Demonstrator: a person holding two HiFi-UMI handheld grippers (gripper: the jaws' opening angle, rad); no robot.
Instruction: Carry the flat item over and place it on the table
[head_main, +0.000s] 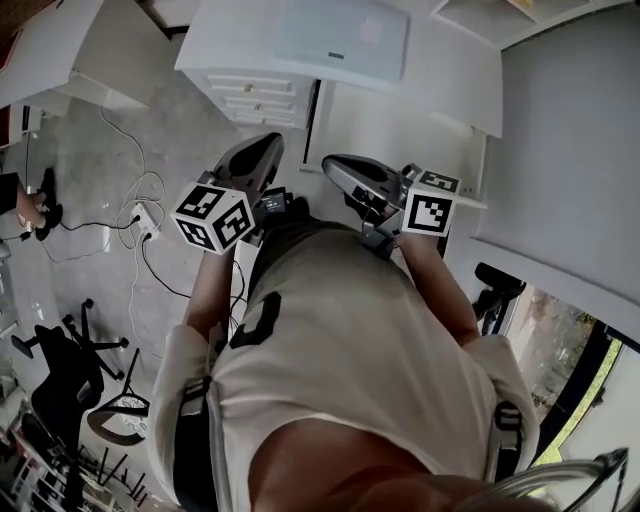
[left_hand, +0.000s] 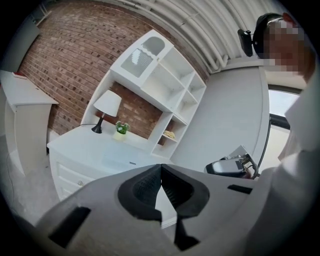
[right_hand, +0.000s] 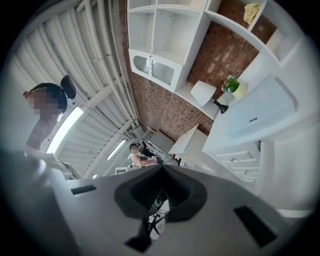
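A flat pale-blue item (head_main: 340, 40) lies on top of a white desk (head_main: 250, 60) ahead of me; it also shows in the left gripper view (left_hand: 117, 162) and in the right gripper view (right_hand: 260, 112). I hold both grippers up in front of my chest, short of the desk. My left gripper (head_main: 268, 142) is shut, its pads (left_hand: 150, 187) meeting with nothing between them. Beside it, my right gripper (head_main: 332, 166) is shut too and holds nothing. In the right gripper view its closed tips (right_hand: 162, 167) stand turned on their side relative to the room.
The desk has drawers (head_main: 255, 100), a white lamp (left_hand: 107, 105) and a small potted plant (left_hand: 121, 129). A white shelf unit (left_hand: 170, 85) stands beside it. Cables and a power strip (head_main: 145, 215) lie on the floor, near a black office chair (head_main: 60, 385). Another person (right_hand: 142, 155) sits far off.
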